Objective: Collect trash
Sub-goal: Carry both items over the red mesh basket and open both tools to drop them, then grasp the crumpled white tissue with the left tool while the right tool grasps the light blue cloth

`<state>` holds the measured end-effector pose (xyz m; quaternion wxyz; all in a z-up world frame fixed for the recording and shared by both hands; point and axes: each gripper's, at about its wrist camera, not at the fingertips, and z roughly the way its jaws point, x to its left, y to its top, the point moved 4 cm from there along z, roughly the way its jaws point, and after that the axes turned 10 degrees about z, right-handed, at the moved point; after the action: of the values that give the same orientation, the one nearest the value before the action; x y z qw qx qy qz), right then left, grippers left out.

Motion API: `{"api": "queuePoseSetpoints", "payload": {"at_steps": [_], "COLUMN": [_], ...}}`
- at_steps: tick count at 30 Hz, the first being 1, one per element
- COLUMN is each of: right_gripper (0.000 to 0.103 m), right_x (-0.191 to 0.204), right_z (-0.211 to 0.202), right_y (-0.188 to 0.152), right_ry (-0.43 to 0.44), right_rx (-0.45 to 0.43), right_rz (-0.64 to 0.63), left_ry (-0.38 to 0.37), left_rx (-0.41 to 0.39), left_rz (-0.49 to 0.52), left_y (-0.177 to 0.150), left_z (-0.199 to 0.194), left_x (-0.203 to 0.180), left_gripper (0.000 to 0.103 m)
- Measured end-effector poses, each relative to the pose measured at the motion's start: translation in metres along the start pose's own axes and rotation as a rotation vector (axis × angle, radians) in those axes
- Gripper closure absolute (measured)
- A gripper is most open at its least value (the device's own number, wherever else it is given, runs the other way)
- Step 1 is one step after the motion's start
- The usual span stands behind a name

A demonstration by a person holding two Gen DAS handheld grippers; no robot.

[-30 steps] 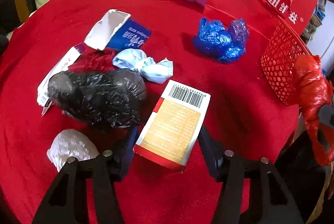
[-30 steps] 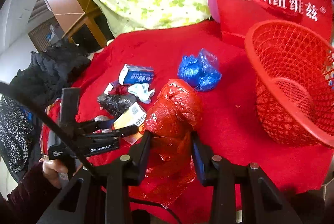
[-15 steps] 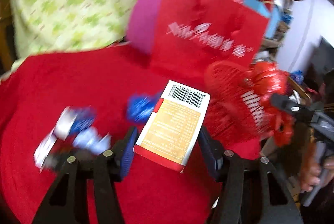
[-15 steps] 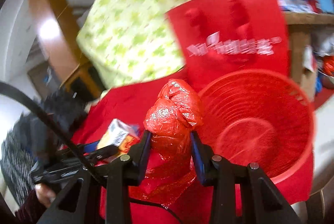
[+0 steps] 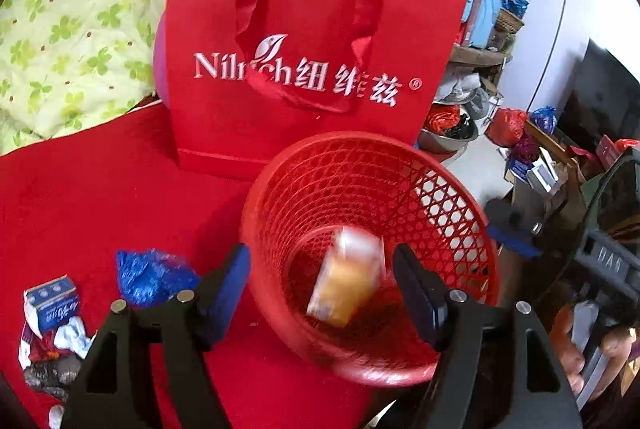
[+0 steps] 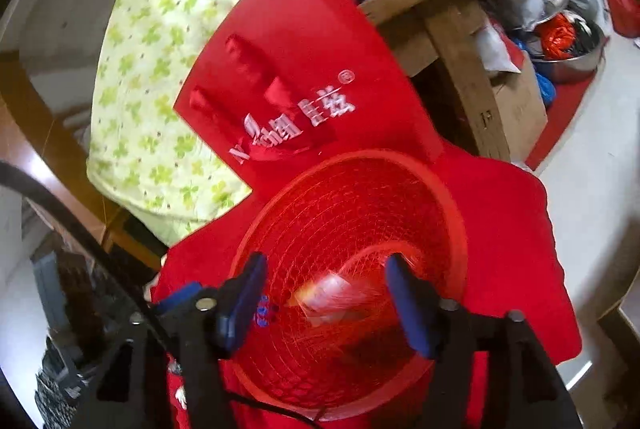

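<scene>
A blurred orange-and-white carton (image 5: 347, 277) lies inside the round red plastic lattice basket (image 5: 452, 213), its long axis tilted, white end uppermost. Both left tongs (image 5: 320, 283) and right tongs (image 6: 322, 295) gape apart, empty, above the basket. Crinkled blue plastic (image 5: 150, 275) rests on the red cloth tabletop (image 5: 100, 197).

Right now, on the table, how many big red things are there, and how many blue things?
Big red: 2, the gift bag and the basket
Blue: 2, the crumpled plastic bag and the small carton
Total: 4
</scene>
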<state>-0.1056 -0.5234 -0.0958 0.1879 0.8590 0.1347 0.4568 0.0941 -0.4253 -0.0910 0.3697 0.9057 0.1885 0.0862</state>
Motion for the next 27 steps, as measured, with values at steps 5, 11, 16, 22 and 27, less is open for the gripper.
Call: {"api": "queuePoseSetpoints", "payload": {"at_steps": [5,11,16,22,27], "right_gripper": [0.036,0.036,0.036,0.036,0.036], "right_x": [0.023,0.093,0.153,0.192,0.200], "right_z": [-0.016,-0.034,-0.019,0.037,0.094], "right_y": [-0.006,-0.042,-0.091,-0.157,-0.198], "right_ry": [0.058,0.206,0.289,0.273,0.192], "right_rx": [-0.040,-0.057,0.038,0.231,0.326], "right_rz": [-0.068,-0.247,-0.374,-0.441,-0.492], "left_ry": [0.076,0.245,0.492,0.566,0.518], "left_rx": [-0.050,-0.057,-0.016,0.031,0.040], "left_rz": [-0.027,-0.182,-0.317,-0.450,-0.506], "left_y": [-0.029,-0.119,-0.210,-0.282,-0.304], "left_z": [-0.046,-0.115,-0.174,-0.196,-0.185], "left_x": [0.026,0.110,0.185,0.227,0.233], "left_gripper": [0.029,0.029,0.029,0.029,0.029]}}
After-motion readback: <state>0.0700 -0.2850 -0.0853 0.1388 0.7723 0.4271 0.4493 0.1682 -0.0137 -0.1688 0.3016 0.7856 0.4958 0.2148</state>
